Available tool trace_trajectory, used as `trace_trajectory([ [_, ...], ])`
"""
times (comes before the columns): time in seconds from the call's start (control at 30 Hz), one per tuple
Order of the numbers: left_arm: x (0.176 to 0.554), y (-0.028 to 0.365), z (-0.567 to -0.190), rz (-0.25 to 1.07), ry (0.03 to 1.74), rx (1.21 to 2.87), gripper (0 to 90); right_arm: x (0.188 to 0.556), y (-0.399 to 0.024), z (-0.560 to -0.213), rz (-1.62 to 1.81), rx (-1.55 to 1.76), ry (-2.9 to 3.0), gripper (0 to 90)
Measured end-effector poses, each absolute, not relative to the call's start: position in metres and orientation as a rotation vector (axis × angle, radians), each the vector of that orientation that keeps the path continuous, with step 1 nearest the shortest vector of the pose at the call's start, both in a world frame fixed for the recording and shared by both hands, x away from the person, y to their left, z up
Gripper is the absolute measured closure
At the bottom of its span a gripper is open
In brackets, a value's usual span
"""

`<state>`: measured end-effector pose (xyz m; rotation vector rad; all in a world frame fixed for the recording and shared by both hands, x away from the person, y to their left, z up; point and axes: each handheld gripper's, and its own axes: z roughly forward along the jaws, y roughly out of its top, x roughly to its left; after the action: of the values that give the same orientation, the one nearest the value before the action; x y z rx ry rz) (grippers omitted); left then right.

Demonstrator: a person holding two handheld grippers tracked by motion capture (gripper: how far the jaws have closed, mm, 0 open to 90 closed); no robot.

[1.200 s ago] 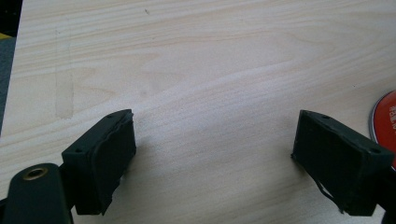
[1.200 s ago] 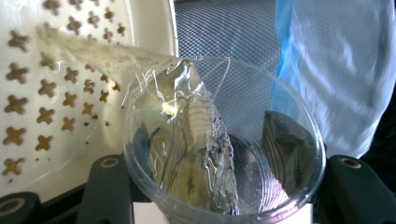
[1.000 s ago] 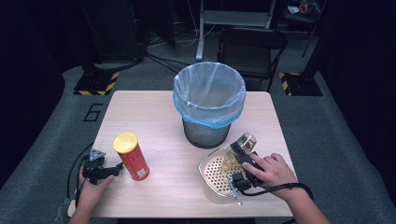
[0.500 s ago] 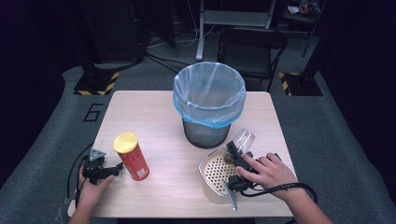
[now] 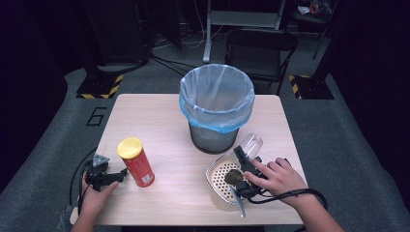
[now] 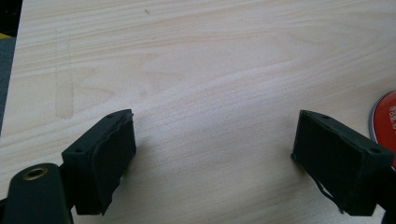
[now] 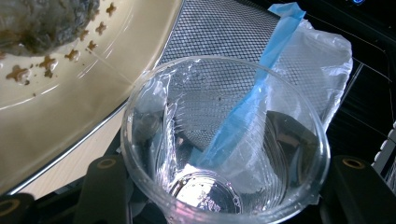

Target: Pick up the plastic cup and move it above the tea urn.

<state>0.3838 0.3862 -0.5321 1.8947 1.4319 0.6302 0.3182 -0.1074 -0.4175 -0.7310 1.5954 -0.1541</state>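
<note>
My right gripper [image 5: 246, 155] is shut on a clear plastic cup [image 5: 251, 144], held low over the table's right side, just in front of the bin. In the right gripper view the cup [image 7: 224, 140] sits between the two black jaws of that gripper [image 7: 229, 189], its mouth towards the camera. Just left of it lies a cream perforated basket [image 5: 215, 166] with a brown lump [image 5: 234, 176] inside. A red can with a yellow lid [image 5: 137, 162] stands upright at the front left. My left gripper [image 5: 115, 176] rests open beside it, its jaws wide over bare wood [image 6: 215, 158].
A mesh bin lined with a blue bag [image 5: 216, 96] stands open-topped mid-table, close behind the cup [image 7: 224, 46]. The can's base [image 6: 385, 116] is just right of the left jaws. The wooden table [image 5: 154, 121] has free room on its left and middle. A chair [image 5: 261, 48] stands beyond the far edge.
The right hand and the cup have shifted only slightly over the basket. The left gripper and the red can have kept still.
</note>
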Motion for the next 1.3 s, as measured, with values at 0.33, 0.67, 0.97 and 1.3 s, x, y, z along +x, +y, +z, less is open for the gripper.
trace_trajectory([
  [0.33, 0.3838, 0.3862, -0.5321, 0.630, 1.432, 1.895, 12.6, 0.3167, -0.1060, -0.4171, -0.138, -0.739, 1.601, 39.6],
  [0.67, 0.3838, 0.3862, -0.5321, 0.630, 1.432, 1.895, 12.6, 0.3140, -0.1046, -0.4168, -0.136, -0.741, 1.604, 39.6],
  [0.97, 0.3838, 0.3862, -0.5321, 0.630, 1.431, 1.895, 12.6, 0.3125, -0.1035, -0.4142, -0.129, -0.742, 1.599, 39.5],
  [1.3, 0.3838, 0.3861, -0.5321, 0.630, 1.432, 1.894, 12.6, 0.3117, -0.1029, -0.4126, -0.118, -0.745, 1.574, 39.4],
])
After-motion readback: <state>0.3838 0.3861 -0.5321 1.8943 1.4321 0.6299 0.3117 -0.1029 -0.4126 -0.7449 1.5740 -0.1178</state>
